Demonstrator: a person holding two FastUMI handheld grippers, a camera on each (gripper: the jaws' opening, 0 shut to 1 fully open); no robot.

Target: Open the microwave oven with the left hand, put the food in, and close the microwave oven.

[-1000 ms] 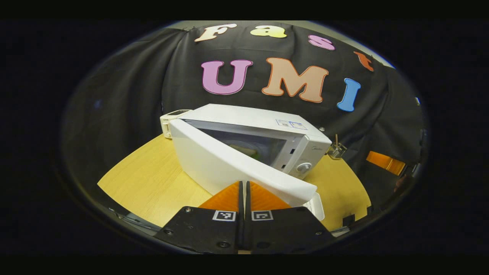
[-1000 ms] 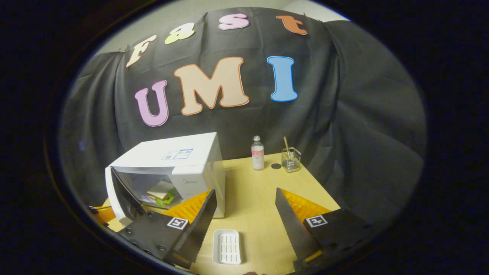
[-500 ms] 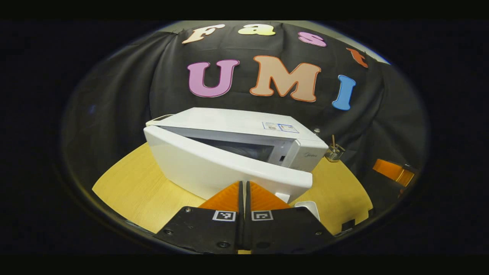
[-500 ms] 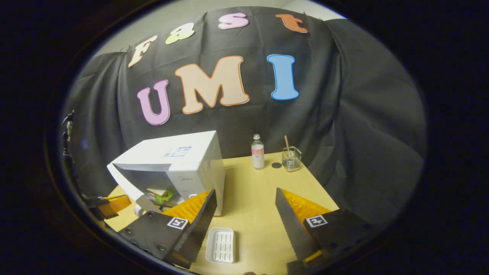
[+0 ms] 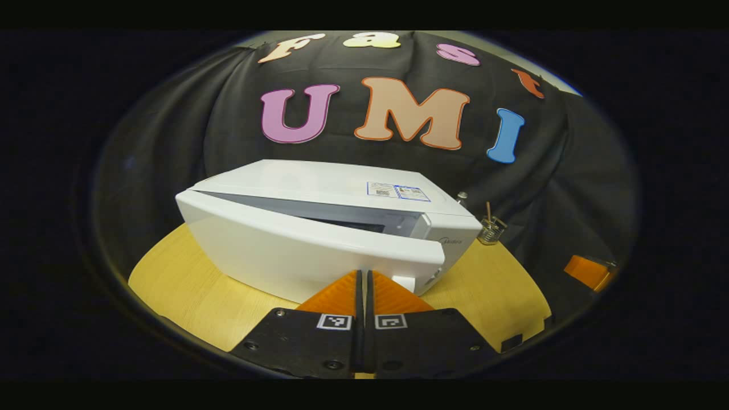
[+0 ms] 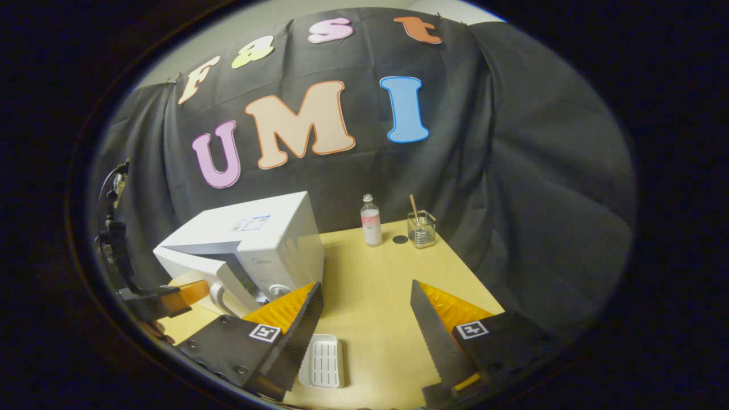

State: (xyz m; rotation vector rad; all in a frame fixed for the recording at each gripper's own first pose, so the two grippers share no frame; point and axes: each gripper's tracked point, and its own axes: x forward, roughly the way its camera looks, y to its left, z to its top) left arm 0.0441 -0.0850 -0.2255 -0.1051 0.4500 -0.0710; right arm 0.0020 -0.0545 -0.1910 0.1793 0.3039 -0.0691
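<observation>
The white microwave [image 5: 319,179] stands on the wooden table [image 5: 490,285]. Its door [image 5: 296,250] is almost closed, with a narrow dark gap along the top. My left gripper [image 5: 363,274] is shut with nothing between its fingers, and the tips press against the door's lower front. In the right gripper view the microwave [image 6: 267,228] is at the left, its door [image 6: 233,279] ajar, and the left gripper [image 6: 193,292] leans on the door. The door hides the food inside. My right gripper [image 6: 364,299] hangs open over the table, to the right of the microwave.
A white ridged tray [image 6: 322,361] lies on the table [image 6: 370,267] near the front, between the right gripper's fingers [image 6: 296,310]. A small bottle [image 6: 371,219] and a glass holder with a stick [image 6: 421,229] stand at the back by the black cloth.
The left gripper has pushed the door from wide open to nearly closed. The sandwich inside, seen earlier, is now covered by the door. The right gripper stayed open and shifted slightly.
</observation>
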